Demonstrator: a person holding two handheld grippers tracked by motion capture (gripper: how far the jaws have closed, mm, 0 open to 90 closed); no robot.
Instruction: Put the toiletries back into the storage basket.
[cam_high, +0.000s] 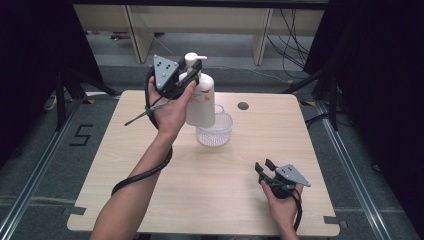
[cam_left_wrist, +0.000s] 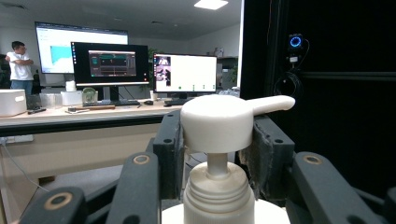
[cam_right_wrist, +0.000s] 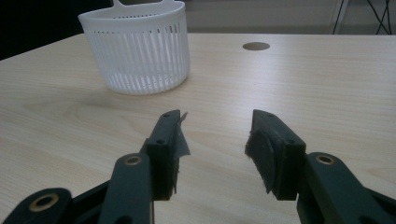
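My left gripper (cam_high: 192, 70) is clamped on the neck of a white pump bottle (cam_high: 201, 100), just under its pump head; in the left gripper view (cam_left_wrist: 217, 140) the two black jaws press against either side of the pump head (cam_left_wrist: 224, 122), whose spout points right. I hold the bottle up off the table, upright or nearly so, at the far side, its base hanging just left of and partly in front of a white slotted basket (cam_high: 220, 131) that stands on the wooden table (cam_high: 150, 200) near the middle. My left hand (cam_high: 170, 107) wraps the gripper's handle, and its cable (cam_high: 142, 175) trails along my forearm.

My right gripper (cam_high: 265, 167) sits low at the near right of the table, held in my right hand (cam_high: 280, 205), jaws spread with nothing between them. In the right gripper view (cam_right_wrist: 215, 135) they point across the bare wood toward the basket (cam_right_wrist: 137, 51), well apart from it. A round hole (cam_high: 243, 106) lies in the tabletop far right of the basket.
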